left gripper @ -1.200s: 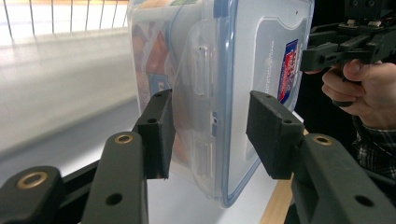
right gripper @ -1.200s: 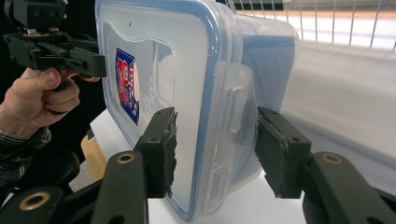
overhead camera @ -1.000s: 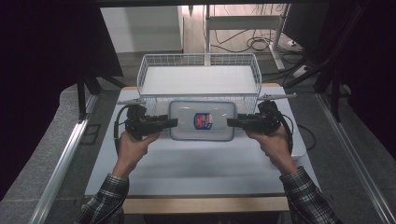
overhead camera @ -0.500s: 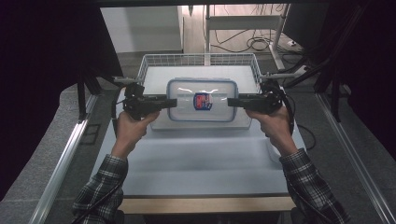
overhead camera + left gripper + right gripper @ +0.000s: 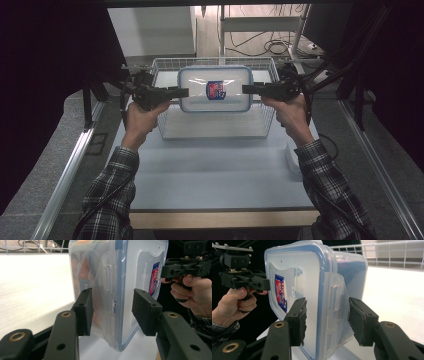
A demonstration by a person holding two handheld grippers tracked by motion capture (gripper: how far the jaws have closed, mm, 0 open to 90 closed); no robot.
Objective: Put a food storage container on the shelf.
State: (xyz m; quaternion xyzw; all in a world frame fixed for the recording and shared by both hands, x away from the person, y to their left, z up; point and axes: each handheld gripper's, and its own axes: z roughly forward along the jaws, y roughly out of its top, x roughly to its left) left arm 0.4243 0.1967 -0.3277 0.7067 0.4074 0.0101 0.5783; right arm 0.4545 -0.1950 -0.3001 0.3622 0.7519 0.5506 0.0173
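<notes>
A clear plastic container (image 5: 215, 90) with a blue-sealed lid and a red-and-blue label hangs in the air above the white wire basket (image 5: 267, 117). My left gripper (image 5: 185, 92) is shut on its left end and my right gripper (image 5: 246, 89) on its right end. In the left gripper view the container (image 5: 110, 270) stands on edge between the pads (image 5: 85, 312), which clamp its latch flap. The right gripper view shows the container (image 5: 312, 277) pinched the same way, with the other hand's gripper (image 5: 244, 280) at the far end.
The basket sits at the back of a white table mat (image 5: 215, 175). A wooden edge (image 5: 220, 217) runs along the front. Dark frame posts (image 5: 90, 105) stand at the left and right, and cables (image 5: 270, 47) lie on the floor behind.
Both hands have raised the container off the mat and carried it away from the person. It now hovers over the basket instead of resting in front of it.
</notes>
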